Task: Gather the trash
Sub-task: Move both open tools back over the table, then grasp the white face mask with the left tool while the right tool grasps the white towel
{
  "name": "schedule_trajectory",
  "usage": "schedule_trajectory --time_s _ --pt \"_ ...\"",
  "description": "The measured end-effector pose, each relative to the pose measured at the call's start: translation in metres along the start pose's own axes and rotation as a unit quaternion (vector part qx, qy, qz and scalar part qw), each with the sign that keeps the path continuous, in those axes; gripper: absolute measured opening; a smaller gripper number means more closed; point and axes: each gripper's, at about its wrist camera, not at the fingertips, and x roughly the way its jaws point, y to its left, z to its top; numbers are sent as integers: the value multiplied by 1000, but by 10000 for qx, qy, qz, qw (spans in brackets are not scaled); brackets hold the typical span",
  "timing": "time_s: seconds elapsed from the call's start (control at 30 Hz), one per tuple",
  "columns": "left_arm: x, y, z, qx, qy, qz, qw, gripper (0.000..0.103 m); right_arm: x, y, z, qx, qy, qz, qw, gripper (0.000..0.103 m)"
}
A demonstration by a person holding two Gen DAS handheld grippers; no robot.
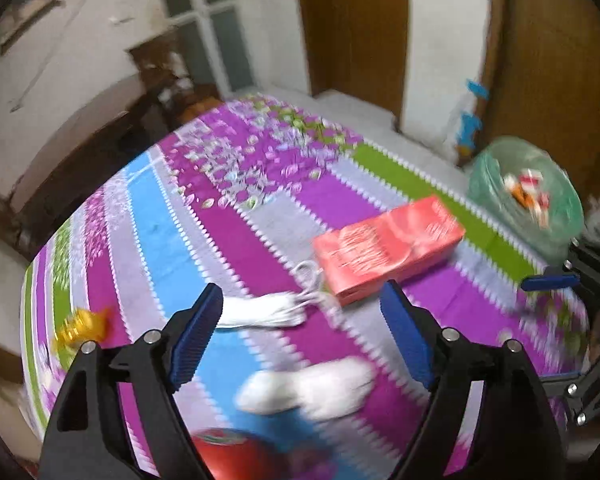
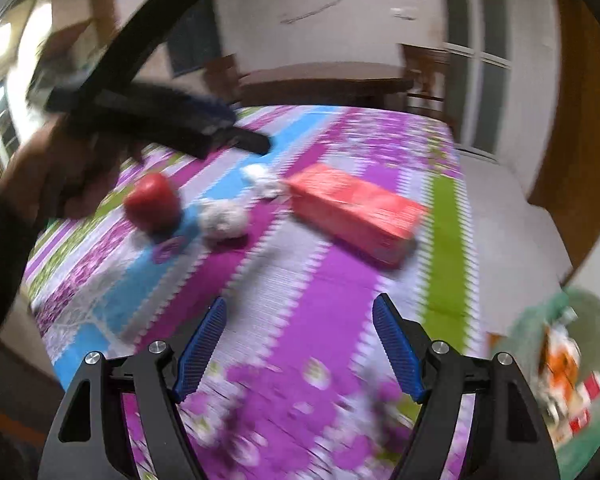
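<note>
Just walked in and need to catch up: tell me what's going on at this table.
A person is clearing trash off a table with a purple patterned cloth, a two-finger gripper in each hand. Both the left gripper and the right gripper are open and hold nothing. Still on the cloth: a red carton, crumpled white tissue, a white cord bundle, a yellow wrapper and a red round item. A green-lined bin beside the table already holds some wrappers.

Red round object (image 1: 224, 454) cut off below; bin contents (image 2: 568, 380) blurred.
</note>
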Motion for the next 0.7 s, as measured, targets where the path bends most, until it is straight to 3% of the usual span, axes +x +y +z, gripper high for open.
schedule_trajectory --time_s 0.23,0.4,0.57,0.7 --pt "27 50 4 1068 669 -795 9888 79 42 28 36 -613 294 439 9967 76" --pt "48 60 2 1718 667 -1372 9733 79 80 32 60 -881 494 567 9933 76" --pt "66 60 -4 2241 675 -1642 9583 78 106 29 75 -1004 571 696 9909 76" --pt "76 63 -6 2423 641 -1880 9496 70 125 29 81 -1052 635 774 9894 76"
